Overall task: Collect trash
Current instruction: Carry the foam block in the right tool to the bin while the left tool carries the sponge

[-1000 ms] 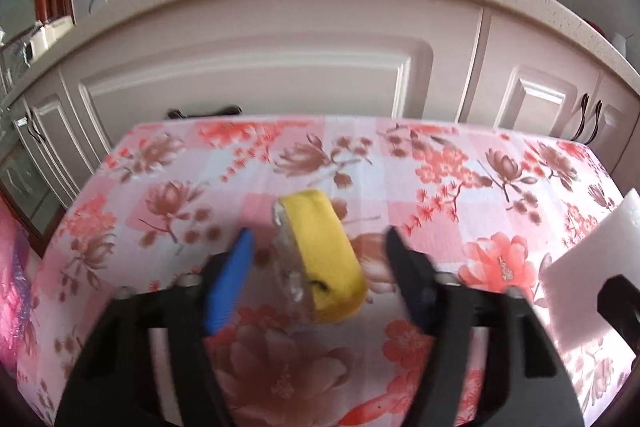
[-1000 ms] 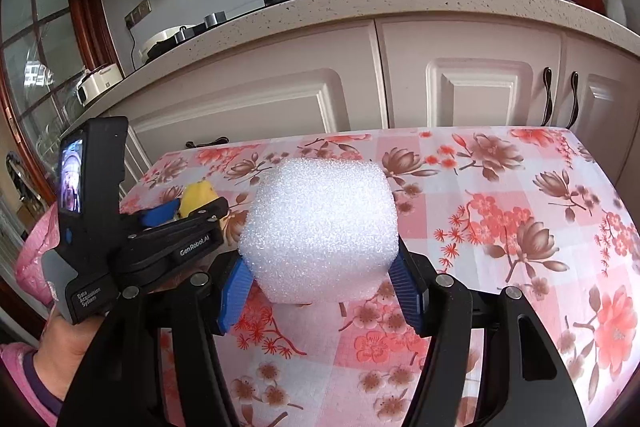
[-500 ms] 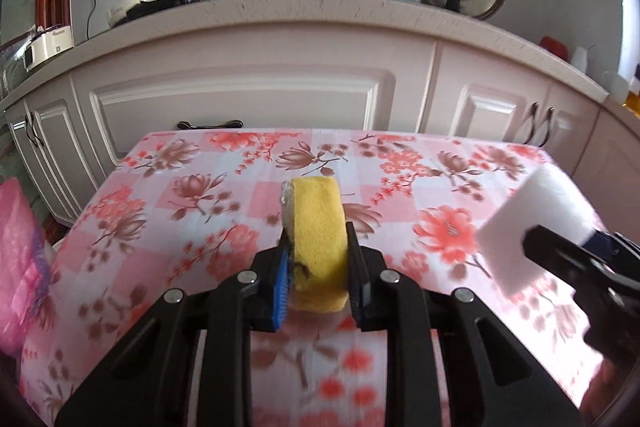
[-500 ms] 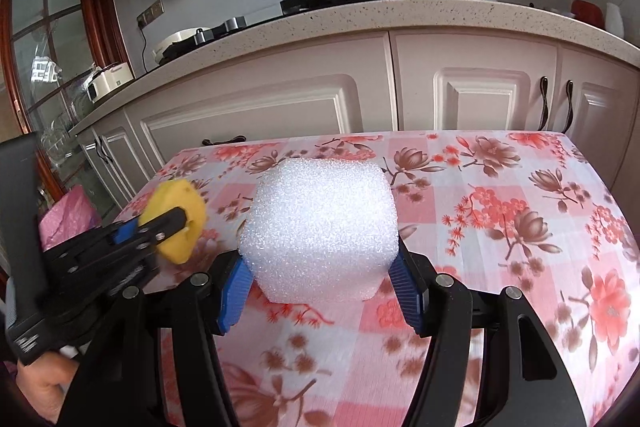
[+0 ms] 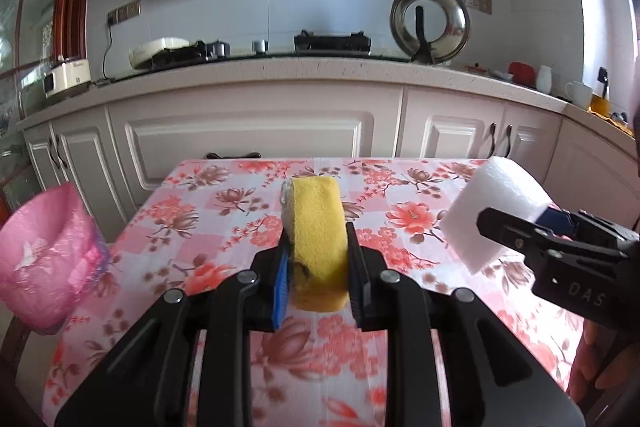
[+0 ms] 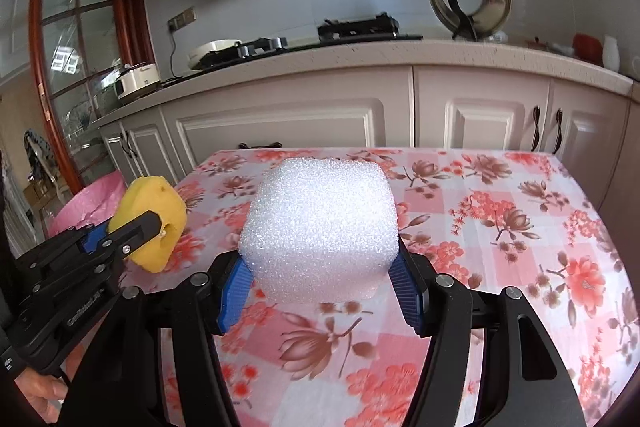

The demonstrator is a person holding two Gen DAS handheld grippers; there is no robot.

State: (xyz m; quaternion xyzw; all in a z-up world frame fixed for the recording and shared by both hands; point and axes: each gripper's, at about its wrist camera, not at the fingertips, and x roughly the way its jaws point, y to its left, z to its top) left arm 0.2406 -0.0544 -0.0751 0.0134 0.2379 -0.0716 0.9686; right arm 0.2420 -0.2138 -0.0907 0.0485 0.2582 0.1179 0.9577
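Left gripper clamped on yellow sponge, right gripper on white foam block; pink bag hangs off the table's left edge, contents unseen.

Yellow sponge, white foam block, pink bag, pink-and-red floral checked tablecloth.

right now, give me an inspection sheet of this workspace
surface: floral tablecloth, nothing lying on it in view
job's things: yellow sponge and white foam block, both held above the table; pink trash bag off the table's left edge
clutter: nothing seen
grippers: left gripper shut on the sponge; right gripper shut on the foam block
cables: black cord on the wall behind the counter
surroundings: cream cabinets, stove, pan lid
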